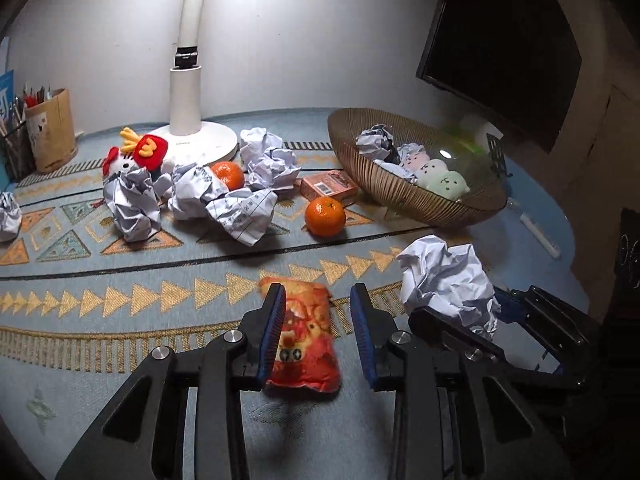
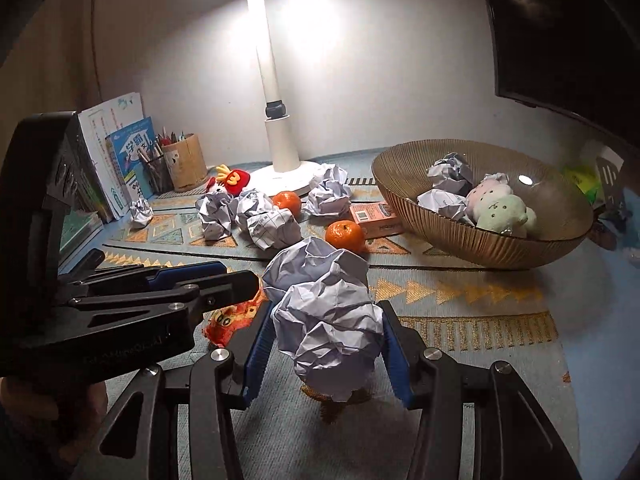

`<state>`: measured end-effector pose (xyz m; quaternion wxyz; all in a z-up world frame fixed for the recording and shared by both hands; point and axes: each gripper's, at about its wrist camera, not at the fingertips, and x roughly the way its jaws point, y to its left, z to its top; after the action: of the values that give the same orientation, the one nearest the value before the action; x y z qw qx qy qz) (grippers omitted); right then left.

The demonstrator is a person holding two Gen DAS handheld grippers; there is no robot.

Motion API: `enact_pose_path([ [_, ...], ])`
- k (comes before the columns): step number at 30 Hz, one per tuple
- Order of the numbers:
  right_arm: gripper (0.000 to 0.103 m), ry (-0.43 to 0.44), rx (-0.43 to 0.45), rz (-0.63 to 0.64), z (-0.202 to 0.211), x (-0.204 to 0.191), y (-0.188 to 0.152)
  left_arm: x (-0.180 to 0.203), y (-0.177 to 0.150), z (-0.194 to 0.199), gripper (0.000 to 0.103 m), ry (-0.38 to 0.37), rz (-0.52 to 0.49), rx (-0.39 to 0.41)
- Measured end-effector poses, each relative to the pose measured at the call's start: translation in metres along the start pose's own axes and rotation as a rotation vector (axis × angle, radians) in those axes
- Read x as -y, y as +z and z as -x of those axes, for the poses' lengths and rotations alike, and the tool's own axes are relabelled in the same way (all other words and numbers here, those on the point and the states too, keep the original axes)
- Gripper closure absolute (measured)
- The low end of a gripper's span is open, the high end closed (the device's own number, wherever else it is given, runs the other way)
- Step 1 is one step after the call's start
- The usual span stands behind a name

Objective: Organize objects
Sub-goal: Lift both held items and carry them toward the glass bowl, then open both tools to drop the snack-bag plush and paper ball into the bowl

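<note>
A red-orange snack packet sits between the blue pads of my left gripper, which is shut on it; it hangs just above the patterned cloth. In the right wrist view the left gripper reaches in from the left, with the packet under its tip. My right gripper is shut on a crumpled white paper ball held off the cloth. The same ball shows at the right of the left wrist view.
A ribbed brown bowl at the back right holds paper balls and plush toys. Two oranges, an orange box, several paper balls and a red-bowed plush lie near the lamp base. A pen holder and books stand at the left.
</note>
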<state>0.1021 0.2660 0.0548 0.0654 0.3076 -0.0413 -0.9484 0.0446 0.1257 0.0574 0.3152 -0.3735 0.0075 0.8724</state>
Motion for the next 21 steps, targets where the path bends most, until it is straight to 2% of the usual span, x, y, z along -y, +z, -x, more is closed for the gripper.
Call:
enact_pose_path([
  [2,0.054,0.012,-0.002,-0.019,0.000,0.004,0.001,0.004,0.008,-0.001,0.074,-0.018,-0.008,0.004],
  [6,0.054,0.014,-0.012,-0.043,-0.003,0.009,0.002,0.007,0.014,-0.008,0.072,0.049,-0.057,0.004],
  [7,0.054,0.018,-0.011,-0.048,-0.002,0.011,0.002,0.003,0.011,-0.008,0.060,0.070,-0.054,-0.003],
  [8,0.054,0.022,-0.011,-0.052,-0.002,0.012,0.002,-0.002,0.008,-0.009,0.053,0.087,-0.040,-0.012],
  [10,0.054,0.029,-0.015,-0.059,-0.003,0.013,0.002,-0.015,-0.002,-0.011,0.018,0.107,0.012,-0.043],
  [11,0.054,0.027,-0.017,-0.059,-0.004,0.013,0.002,-0.021,-0.006,-0.012,0.014,0.104,0.039,-0.050],
  [12,0.054,0.025,-0.018,-0.058,-0.004,0.012,0.002,-0.024,-0.010,-0.015,0.013,0.094,0.055,-0.059],
  [15,0.054,0.018,-0.020,-0.058,-0.005,0.012,0.002,-0.027,-0.015,-0.030,0.015,0.094,0.058,-0.127],
  [17,0.054,0.010,-0.012,-0.066,-0.003,0.014,0.001,-0.024,-0.018,-0.040,0.037,0.089,0.051,-0.164],
  [18,0.054,0.010,-0.009,-0.073,-0.002,0.015,0.001,-0.020,-0.018,-0.041,0.041,0.117,0.028,-0.153],
  [20,0.054,0.015,-0.008,-0.090,-0.002,0.020,0.001,-0.011,-0.018,-0.045,0.057,0.129,-0.016,-0.156],
  [21,0.054,0.018,-0.008,-0.099,-0.002,0.021,0.001,-0.007,-0.018,-0.046,0.072,0.105,-0.026,-0.159],
])
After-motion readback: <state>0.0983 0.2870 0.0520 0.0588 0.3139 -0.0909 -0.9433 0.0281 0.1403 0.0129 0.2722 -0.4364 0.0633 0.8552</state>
